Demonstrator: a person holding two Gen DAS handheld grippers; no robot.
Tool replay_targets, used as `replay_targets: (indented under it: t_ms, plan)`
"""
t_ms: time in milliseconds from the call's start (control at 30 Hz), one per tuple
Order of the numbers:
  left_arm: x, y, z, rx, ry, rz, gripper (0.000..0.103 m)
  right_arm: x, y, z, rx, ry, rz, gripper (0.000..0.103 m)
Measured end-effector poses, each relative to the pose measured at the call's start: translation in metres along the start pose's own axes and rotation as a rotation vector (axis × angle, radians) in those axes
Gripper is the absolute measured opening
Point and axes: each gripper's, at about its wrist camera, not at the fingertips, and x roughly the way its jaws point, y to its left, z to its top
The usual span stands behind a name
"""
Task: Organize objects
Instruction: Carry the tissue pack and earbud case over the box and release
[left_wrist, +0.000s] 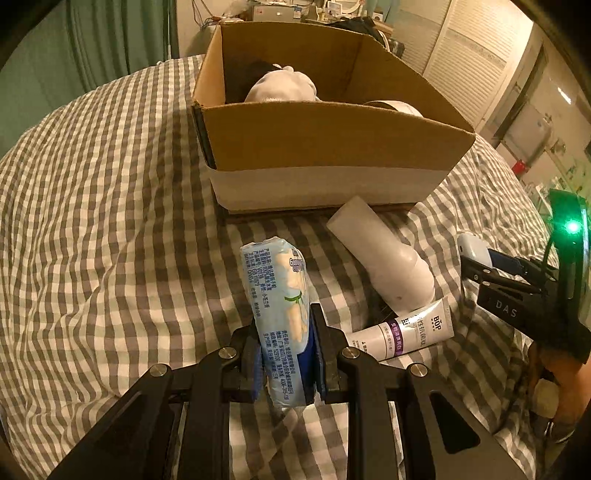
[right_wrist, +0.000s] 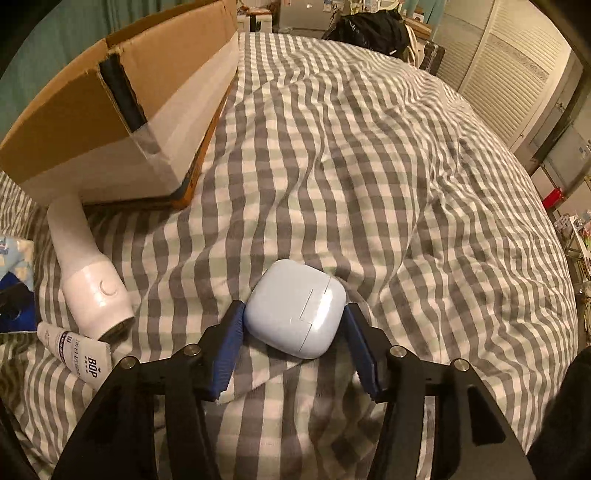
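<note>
Tissue pack (left_wrist: 286, 314): soft, light, squashes; left hand-held gripper (left_wrist: 286, 354) clamped on its lower end. Earbud case (right_wrist: 297, 308): hard, slick; right hand-held gripper (right_wrist: 295, 354) apart, flanking it at 3 and 9 o'clock

"BOP" on tube (left_wrist: 417, 328); "DAS" on right tool (left_wrist: 476, 266)

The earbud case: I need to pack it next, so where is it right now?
In the right wrist view the earbud case lies on the checked bedspread between the open jaws of the right gripper, right of the white bottle.
</note>
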Motion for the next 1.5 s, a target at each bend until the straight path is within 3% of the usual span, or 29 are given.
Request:
replay_targets:
  t_ms: [233, 500, 733, 967, 1200, 1500]
  plan:
    - [-0.038, -0.008, 0.000, 0.008, -0.061, -0.005, 0.021, -0.040, 0.001, -0.001, 0.012, -0.071, 0.018, 0.053]
    - [-0.103, -0.026, 0.008, 0.053, -0.166, -0.016, 0.021, -0.132, 0.019, 0.008, -0.006, -0.228, 0.055, 0.053]
    - [-0.159, -0.029, 0.038, 0.086, -0.263, -0.018, 0.021, -0.214, 0.035, 0.026, 0.001, -0.359, 0.143, 0.053]
    - [-0.182, -0.022, 0.078, 0.088, -0.322, -0.004, 0.021, -0.254, 0.057, 0.065, -0.042, -0.440, 0.184, 0.053]
    - [-0.158, -0.006, 0.121, 0.071, -0.319, -0.010, 0.021, -0.246, 0.082, 0.107, -0.058, -0.445, 0.217, 0.053]
    - [-0.077, 0.011, 0.160, 0.077, -0.253, -0.032, 0.021, -0.161, 0.096, 0.172, -0.028, -0.355, 0.263, 0.053]
